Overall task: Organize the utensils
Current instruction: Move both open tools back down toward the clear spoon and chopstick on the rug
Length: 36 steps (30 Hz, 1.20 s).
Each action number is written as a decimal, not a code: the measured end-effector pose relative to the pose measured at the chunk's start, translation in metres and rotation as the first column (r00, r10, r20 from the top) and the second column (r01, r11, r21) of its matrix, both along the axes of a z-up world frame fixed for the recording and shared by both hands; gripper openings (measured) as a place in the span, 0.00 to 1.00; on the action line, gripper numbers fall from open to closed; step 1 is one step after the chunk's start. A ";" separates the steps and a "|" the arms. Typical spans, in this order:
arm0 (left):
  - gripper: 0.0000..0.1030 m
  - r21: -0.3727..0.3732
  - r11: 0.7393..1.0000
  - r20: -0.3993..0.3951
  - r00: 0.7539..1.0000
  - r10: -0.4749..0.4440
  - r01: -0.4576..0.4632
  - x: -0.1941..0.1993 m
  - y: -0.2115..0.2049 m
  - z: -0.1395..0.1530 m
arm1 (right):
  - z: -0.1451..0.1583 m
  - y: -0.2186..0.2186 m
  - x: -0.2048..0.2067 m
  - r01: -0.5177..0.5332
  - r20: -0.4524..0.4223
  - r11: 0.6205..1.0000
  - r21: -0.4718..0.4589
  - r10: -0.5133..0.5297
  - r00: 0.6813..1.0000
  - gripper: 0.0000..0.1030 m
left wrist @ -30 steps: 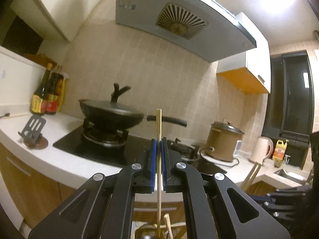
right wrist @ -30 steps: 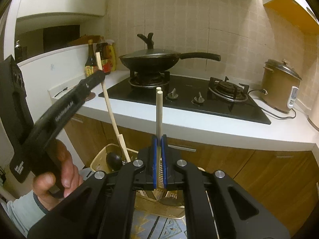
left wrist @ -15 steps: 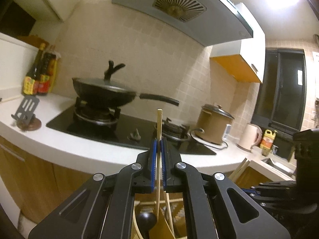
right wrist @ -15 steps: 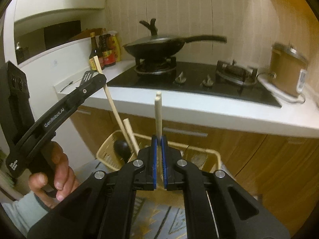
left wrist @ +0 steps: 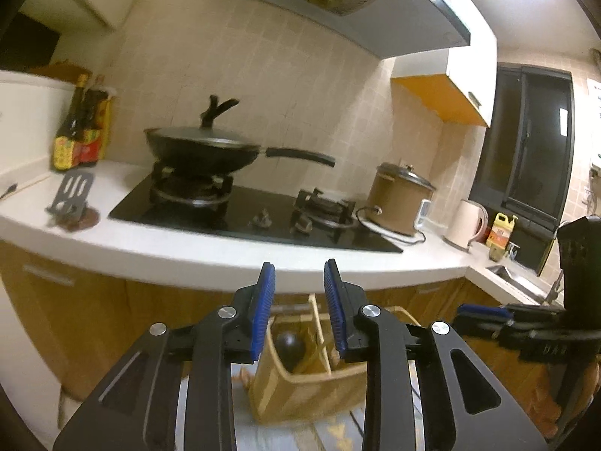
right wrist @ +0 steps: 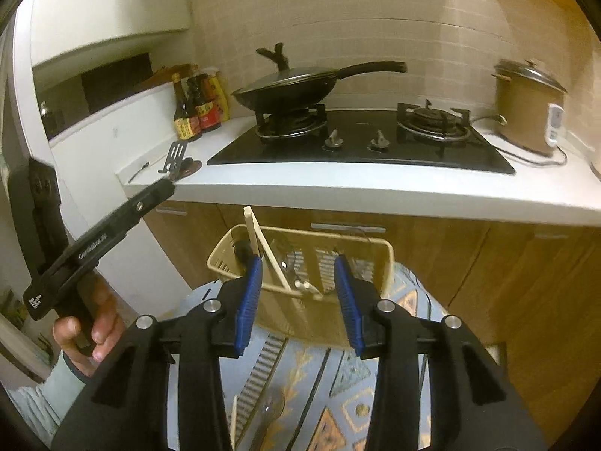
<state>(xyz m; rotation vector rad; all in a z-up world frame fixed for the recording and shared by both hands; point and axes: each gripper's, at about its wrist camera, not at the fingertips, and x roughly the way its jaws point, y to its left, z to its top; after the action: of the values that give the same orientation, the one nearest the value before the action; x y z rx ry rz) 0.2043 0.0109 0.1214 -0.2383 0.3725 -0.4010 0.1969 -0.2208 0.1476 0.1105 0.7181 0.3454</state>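
Both the left gripper (left wrist: 299,293) and the right gripper (right wrist: 296,293) stood open and empty above the basket (right wrist: 377,259), where wooden chopsticks (right wrist: 263,248) already stood, so this placing step seemed done.

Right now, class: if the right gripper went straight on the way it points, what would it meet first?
Most likely the cream utensil basket, which sits straight ahead between the open jaws of the right gripper, wooden utensils inside. Depth is unclear, so how near cannot be told.
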 end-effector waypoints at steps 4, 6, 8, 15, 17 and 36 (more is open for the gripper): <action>0.32 0.000 1.000 -0.174 0.985 -0.024 0.024 -0.018 0.009 -0.012 | 0.007 -0.015 -0.033 0.022 -0.009 0.999 0.035 -0.022 1.000 0.41; 0.32 0.027 0.999 -0.253 0.967 -0.036 0.044 -0.026 0.005 -0.025 | 0.002 -0.018 -0.047 0.034 -0.030 0.999 0.034 -0.033 0.999 0.43; 0.32 0.053 0.996 -0.351 0.935 -0.045 0.067 -0.036 0.000 -0.044 | -0.013 -0.018 -0.057 0.035 -0.087 0.999 0.038 -0.031 0.996 0.43; 0.32 0.041 0.991 -0.597 0.799 -0.076 0.124 -0.066 -0.016 -0.128 | -0.081 -0.010 -0.078 0.034 -0.269 0.996 0.082 -0.010 0.963 0.43; 0.32 0.045 0.991 -0.629 0.774 -0.073 0.130 -0.071 -0.021 -0.143 | -0.095 -0.011 -0.083 0.048 -0.297 0.994 0.097 -0.018 0.955 0.43; 0.32 0.352 0.930 -0.568 0.814 0.121 0.108 -0.106 -0.095 -0.175 | -0.147 -0.022 -0.091 0.131 -0.403 0.985 0.111 -0.076 0.912 0.43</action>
<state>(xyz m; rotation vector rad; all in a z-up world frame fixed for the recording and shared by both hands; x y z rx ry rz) 0.0981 -0.0845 -0.0535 0.0177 1.0483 -0.2328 0.1064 -0.2427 0.0005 0.3556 1.0883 0.2712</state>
